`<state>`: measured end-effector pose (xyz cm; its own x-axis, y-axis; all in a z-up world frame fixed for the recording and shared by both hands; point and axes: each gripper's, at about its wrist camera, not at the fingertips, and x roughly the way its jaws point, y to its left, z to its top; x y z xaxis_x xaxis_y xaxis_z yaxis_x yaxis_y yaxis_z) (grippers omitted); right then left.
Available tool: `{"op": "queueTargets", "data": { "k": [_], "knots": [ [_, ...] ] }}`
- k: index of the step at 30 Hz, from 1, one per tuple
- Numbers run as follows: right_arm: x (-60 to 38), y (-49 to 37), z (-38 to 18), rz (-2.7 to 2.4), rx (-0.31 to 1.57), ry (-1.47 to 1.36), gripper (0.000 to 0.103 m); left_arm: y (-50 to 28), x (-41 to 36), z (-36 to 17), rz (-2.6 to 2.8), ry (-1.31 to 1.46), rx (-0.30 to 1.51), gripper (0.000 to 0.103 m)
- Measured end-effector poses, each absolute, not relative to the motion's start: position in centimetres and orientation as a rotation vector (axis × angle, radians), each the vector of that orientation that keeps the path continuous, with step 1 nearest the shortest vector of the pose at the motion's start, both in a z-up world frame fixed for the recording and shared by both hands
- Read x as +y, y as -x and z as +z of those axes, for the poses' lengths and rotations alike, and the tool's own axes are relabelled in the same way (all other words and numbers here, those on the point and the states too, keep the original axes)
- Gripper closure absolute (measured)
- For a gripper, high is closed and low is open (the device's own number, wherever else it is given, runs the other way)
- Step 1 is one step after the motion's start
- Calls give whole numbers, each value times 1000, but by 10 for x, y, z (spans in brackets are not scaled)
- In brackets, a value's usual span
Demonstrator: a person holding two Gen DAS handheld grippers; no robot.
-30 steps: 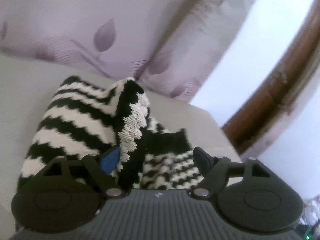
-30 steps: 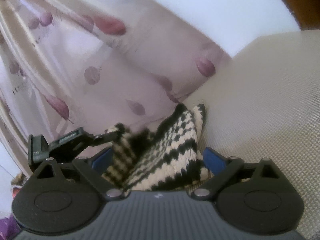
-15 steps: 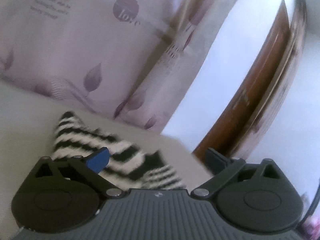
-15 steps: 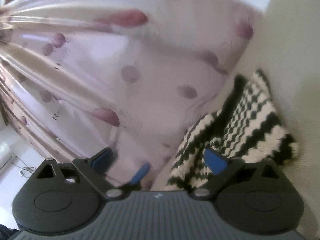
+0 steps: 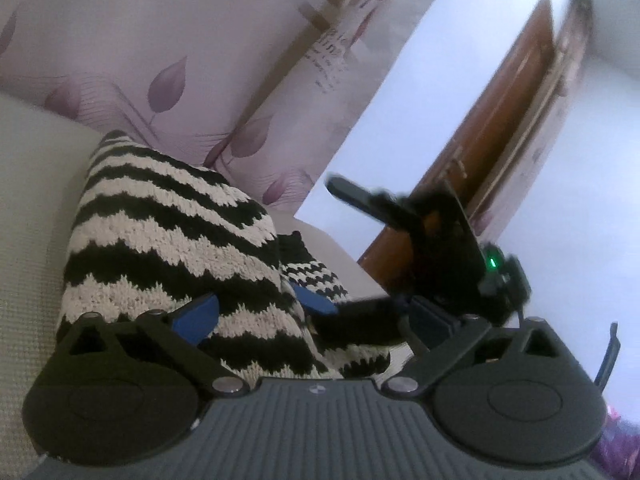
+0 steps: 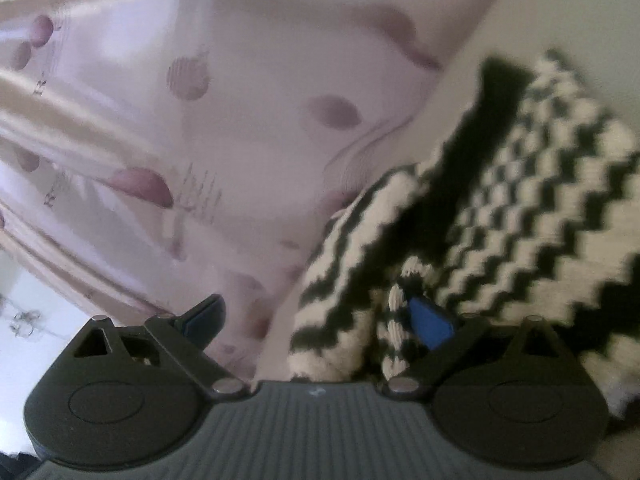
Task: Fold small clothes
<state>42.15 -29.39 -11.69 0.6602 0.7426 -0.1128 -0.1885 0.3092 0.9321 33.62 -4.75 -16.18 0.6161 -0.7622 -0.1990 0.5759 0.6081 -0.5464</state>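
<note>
A black-and-white zigzag knit garment [image 5: 168,240] lies bunched in a heap on a beige cushion [image 5: 28,200]. My left gripper [image 5: 312,318] stands wide open just in front of it; the heap's near edge sits between the fingers, unpinched. The right gripper's fingers [image 5: 352,196] reach in from the right of the left wrist view, spread apart. In the right wrist view my right gripper [image 6: 316,318] is open, the blurred garment [image 6: 540,220] is to its right, and the right pad [image 6: 430,322] rests against the knit.
A pale curtain with purple leaf prints [image 5: 160,40] hangs right behind the cushion and fills the left of the right wrist view [image 6: 200,120]. A brown wooden door frame [image 5: 500,128] and a white wall [image 5: 400,100] stand at the right.
The left jaws have spread wider and let go of the raised fold; the garment has sunk into a heap. The right gripper swung left, so the garment now sits at its right finger.
</note>
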Motion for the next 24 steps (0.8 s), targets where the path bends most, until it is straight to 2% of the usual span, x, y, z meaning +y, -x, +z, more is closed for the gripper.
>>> {"op": "queueTargets", "data": {
  "k": [12, 13, 14, 15, 19, 24],
  "knots": [
    [-265, -450, -96, 643, 654, -867, 5, -328, -53, -165, -830, 439, 388, 1],
    [-258, -449, -93, 637, 651, -811, 15, -328, -53, -165, -830, 442, 388, 1],
    [-249, -450, -89, 617, 656, -734, 53, -329, -53, -164, -827, 446, 387, 1],
    [-242, -451, -88, 574, 676, -663, 66, -328, -52, -164, -823, 450, 386, 1],
    [-250, -450, -90, 557, 631, -689, 82, -324, -49, -162, -813, 459, 376, 1],
    [-269, -446, -79, 553, 549, -781, 87, -312, -22, -157, -769, 591, 334, 1]
  ]
}}
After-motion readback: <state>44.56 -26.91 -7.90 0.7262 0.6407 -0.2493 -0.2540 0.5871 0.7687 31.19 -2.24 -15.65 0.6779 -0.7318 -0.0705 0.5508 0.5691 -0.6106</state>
